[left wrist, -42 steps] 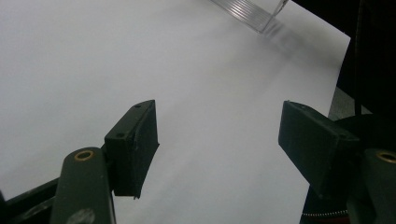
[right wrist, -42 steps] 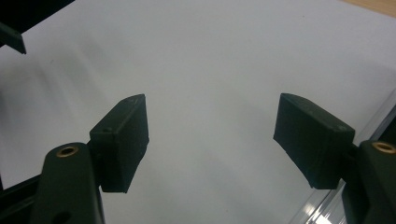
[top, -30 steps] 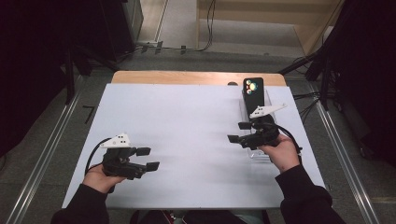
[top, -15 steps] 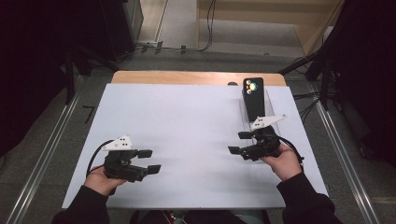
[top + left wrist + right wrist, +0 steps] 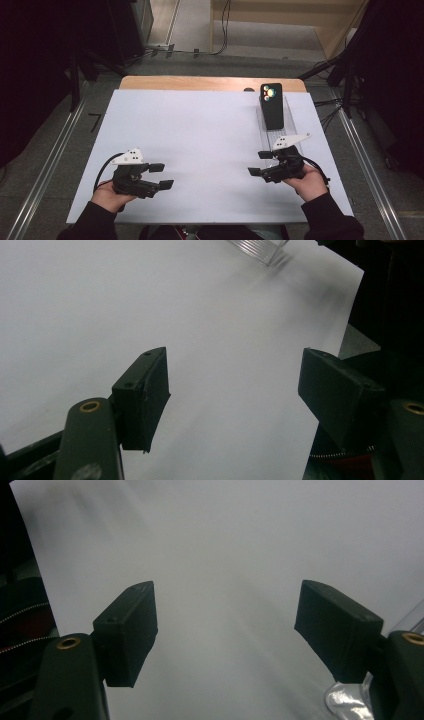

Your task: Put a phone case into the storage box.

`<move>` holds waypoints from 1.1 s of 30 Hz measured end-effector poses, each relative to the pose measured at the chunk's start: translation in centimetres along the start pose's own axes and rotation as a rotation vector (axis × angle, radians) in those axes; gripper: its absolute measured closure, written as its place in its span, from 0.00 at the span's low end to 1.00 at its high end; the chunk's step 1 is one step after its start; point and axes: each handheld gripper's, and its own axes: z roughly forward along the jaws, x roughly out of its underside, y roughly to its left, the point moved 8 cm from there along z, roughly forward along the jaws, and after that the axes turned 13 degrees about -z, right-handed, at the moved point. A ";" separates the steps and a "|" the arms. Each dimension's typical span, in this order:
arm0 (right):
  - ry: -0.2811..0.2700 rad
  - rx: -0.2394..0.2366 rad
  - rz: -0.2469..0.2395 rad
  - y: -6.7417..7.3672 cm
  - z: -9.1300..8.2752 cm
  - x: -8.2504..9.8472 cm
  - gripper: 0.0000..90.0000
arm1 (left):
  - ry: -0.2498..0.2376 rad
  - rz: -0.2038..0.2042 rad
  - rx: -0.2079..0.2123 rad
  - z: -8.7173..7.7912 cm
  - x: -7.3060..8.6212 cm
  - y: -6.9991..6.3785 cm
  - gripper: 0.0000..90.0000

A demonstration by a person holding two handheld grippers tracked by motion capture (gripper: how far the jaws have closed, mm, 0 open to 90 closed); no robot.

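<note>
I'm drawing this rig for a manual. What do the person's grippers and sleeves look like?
Both the left gripper and the right gripper are black, with two blocky jaws, brass-coloured pivot rivets, a pale three-cornered top plate and a trailing black cable. The sleeves are dark.

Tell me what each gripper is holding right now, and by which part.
Nothing is held. The left gripper and the right gripper both stand open over the bare table, with only white surface between their jaws. The phone sits apart in its clear stand.
</note>
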 end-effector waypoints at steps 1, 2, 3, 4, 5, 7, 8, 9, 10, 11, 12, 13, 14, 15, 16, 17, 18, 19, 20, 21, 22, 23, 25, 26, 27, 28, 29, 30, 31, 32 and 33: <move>-0.002 -0.001 0.002 0.0 -0.1 0.2 0.26 | -0.001 -0.001 0.001 0.0 0.0 0.0 0.32; -0.001 -0.002 0.005 0.1 -0.1 0.4 0.25 | -0.001 -0.001 0.001 0.0 0.1 0.0 0.32; 0.000 -0.003 0.003 0.2 -0.1 0.6 0.25 | -0.002 -0.002 0.002 0.0 0.1 0.0 0.32; 0.002 -0.002 0.004 0.3 -0.2 0.8 0.25 | 0.000 -0.002 0.002 -0.1 0.2 -0.1 0.32; 0.005 -0.004 0.005 0.4 -0.2 1.0 0.25 | -0.003 -0.003 0.003 0.0 0.2 -0.1 0.32; 0.011 -0.006 0.004 0.5 -0.3 1.4 0.25 | 0.001 -0.001 0.003 -0.1 0.3 -0.1 0.32; 0.011 -0.003 0.007 0.6 -0.4 1.5 0.25 | 0.001 -0.002 0.003 -0.1 0.3 -0.1 0.32; 0.008 -0.006 0.006 0.6 -0.4 1.6 0.25 | 0.001 -0.001 0.003 -0.1 0.4 -0.1 0.32; 0.007 -0.008 0.011 0.7 -0.5 1.8 0.25 | 0.003 -0.001 0.003 -0.1 0.4 -0.1 0.32; 0.003 -0.010 0.013 0.8 -0.6 1.9 0.25 | 0.001 -0.003 0.003 -0.1 0.4 -0.1 0.32; -0.001 -0.013 0.008 0.8 -0.6 2.0 0.25 | 0.001 -0.003 0.004 -0.1 0.4 -0.1 0.32; 0.001 -0.016 0.014 0.9 -0.7 2.1 0.25 | 0.002 -0.004 0.004 -0.1 0.5 -0.1 0.32; 0.001 -0.016 0.013 0.9 -0.7 2.2 0.25 | 0.003 -0.002 0.004 -0.2 0.5 -0.1 0.32; 0.003 -0.018 0.013 1.0 -0.8 2.4 0.25 | 0.001 -0.004 0.001 -0.2 0.5 -0.1 0.32; 0.006 -0.018 0.010 1.0 -0.9 2.6 0.25 | 0.000 -0.004 0.001 -0.2 0.5 -0.1 0.32; 0.005 -0.020 0.014 1.0 -0.9 2.7 0.25 | -0.001 -0.006 0.002 -0.2 0.5 -0.1 0.32; 0.004 -0.020 0.016 1.1 -1.0 2.8 0.25 | -0.002 -0.005 0.002 -0.2 0.6 -0.1 0.32; 0.007 -0.018 0.015 1.1 -1.0 2.9 0.25 | -0.002 -0.005 0.002 -0.2 0.6 -0.1 0.32; 0.006 -0.018 0.018 1.1 -1.1 3.1 0.25 | -0.002 -0.005 0.002 -0.3 0.6 -0.1 0.32; 0.004 -0.017 0.016 1.1 -1.1 3.2 0.25 | -0.003 -0.007 0.001 -0.3 0.6 -0.1 0.32; 0.006 -0.020 0.021 1.1 -1.2 3.3 0.25 | -0.004 -0.008 0.002 -0.3 0.7 -0.1 0.32; 0.007 -0.020 0.020 1.2 -1.2 3.4 0.25 | -0.003 -0.011 0.005 -0.3 0.7 -0.2 0.32; 0.015 -0.016 0.019 1.2 -1.3 3.7 0.25 | -0.002 -0.008 0.002 -0.3 0.8 -0.1 0.32; 0.017 -0.014 0.019 1.2 -1.4 3.7 0.25 | -0.003 -0.008 0.002 -0.3 0.8 -0.1 0.32; 0.019 -0.012 0.019 1.2 -1.5 3.8 0.25 | -0.002 -0.009 0.001 -0.3 0.8 -0.1 0.32; 0.019 -0.010 0.019 1.2 -1.5 3.9 0.25 | -0.002 -0.010 0.001 -0.3 0.8 -0.1 0.32; 0.021 -0.009 0.016 1.2 -1.5 4.1 0.25 | -0.004 -0.011 0.000 -0.3 0.8 -0.1 0.32; 0.026 -0.010 0.019 1.2 -1.5 4.2 0.25 | -0.003 -0.011 -0.001 -0.3 0.9 -0.1 0.32; 0.031 -0.010 0.016 1.2 -1.5 4.3 0.25 | -0.002 -0.010 0.000 -0.3 0.9 -0.1 0.32; 0.036 -0.009 0.015 1.2 -1.5 4.5 0.25 | -0.001 -0.010 0.001 -0.3 0.9 -0.1 0.32; 0.037 -0.010 0.013 1.3 -1.5 4.5 0.25 | 0.000 -0.009 0.001 -0.3 0.9 -0.1 0.32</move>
